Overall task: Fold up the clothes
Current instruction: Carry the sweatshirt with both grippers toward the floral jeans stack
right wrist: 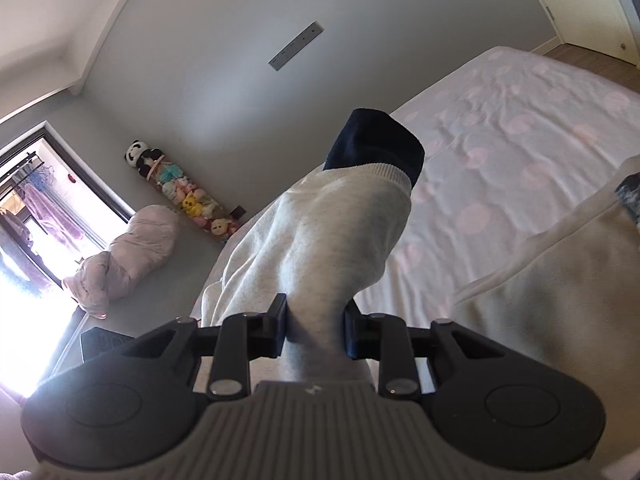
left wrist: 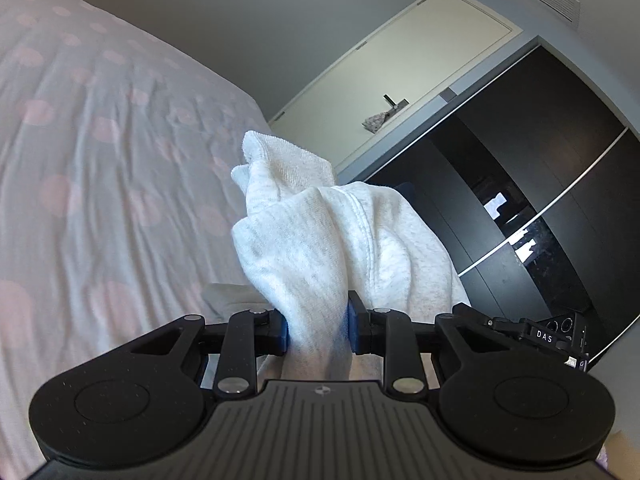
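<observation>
A light grey sweatshirt (left wrist: 320,236) is bunched up in my left gripper (left wrist: 318,330), whose jaws are shut on the cloth; a ribbed white hem sticks up past the fingers. In the right wrist view my right gripper (right wrist: 316,330) is shut on another part of the same grey sweatshirt (right wrist: 320,240), which has a ribbed band and a dark navy cuff (right wrist: 376,144) at its top. More of the pale garment (right wrist: 560,300) hangs at the right of that view. Both grippers hold the cloth above the bed.
The bed (left wrist: 100,160) has a white sheet with pink dots. A dark wardrobe (left wrist: 540,200) and a pale door (left wrist: 400,80) stand beyond it. A bundled pink duvet (right wrist: 132,248) and a tube of plush toys (right wrist: 184,196) lie by the window (right wrist: 40,220).
</observation>
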A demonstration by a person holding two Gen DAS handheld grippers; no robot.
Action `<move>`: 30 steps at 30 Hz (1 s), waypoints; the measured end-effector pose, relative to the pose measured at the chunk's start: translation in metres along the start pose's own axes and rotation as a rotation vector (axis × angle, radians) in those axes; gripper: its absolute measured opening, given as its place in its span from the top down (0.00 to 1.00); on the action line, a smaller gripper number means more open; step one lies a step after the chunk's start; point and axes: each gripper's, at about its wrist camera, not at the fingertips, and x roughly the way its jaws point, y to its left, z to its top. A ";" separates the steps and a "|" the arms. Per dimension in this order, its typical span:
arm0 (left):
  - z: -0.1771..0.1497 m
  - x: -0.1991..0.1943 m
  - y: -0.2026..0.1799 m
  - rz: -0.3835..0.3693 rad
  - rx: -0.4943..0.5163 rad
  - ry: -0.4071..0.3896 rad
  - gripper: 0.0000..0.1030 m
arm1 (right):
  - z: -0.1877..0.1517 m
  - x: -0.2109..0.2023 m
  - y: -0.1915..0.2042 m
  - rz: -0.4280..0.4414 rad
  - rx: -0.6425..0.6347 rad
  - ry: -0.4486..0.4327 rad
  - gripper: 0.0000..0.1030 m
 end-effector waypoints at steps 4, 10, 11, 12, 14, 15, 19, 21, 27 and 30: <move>-0.025 0.044 -0.025 -0.012 -0.046 -0.001 0.77 | 0.029 -0.028 -0.039 -0.062 -0.005 0.019 0.71; -0.062 0.087 -0.029 0.031 -0.127 -0.023 0.77 | 0.054 -0.025 -0.098 -0.111 0.017 0.084 0.70; -0.070 0.092 -0.027 0.039 -0.148 -0.028 0.77 | 0.056 -0.022 -0.106 -0.116 0.017 0.094 0.70; -0.076 0.097 -0.024 0.046 -0.169 -0.037 0.77 | 0.058 -0.018 -0.113 -0.118 0.013 0.105 0.70; -0.086 0.106 -0.019 0.062 -0.200 -0.056 0.78 | 0.061 -0.007 -0.124 -0.112 -0.001 0.128 0.70; -0.089 0.111 -0.016 0.070 -0.210 -0.065 0.78 | 0.061 -0.002 -0.130 -0.109 -0.005 0.138 0.70; -0.094 0.130 -0.006 0.115 -0.223 -0.046 0.78 | 0.058 0.015 -0.160 -0.110 0.006 0.176 0.70; -0.097 0.139 0.000 0.139 -0.225 -0.035 0.78 | 0.053 0.024 -0.178 -0.111 0.025 0.190 0.70; -0.104 0.154 0.018 0.219 -0.233 0.043 0.77 | 0.031 0.042 -0.226 -0.126 0.099 0.222 0.70; -0.105 0.154 0.027 0.236 -0.231 0.068 0.76 | 0.027 0.042 -0.232 -0.112 0.116 0.219 0.70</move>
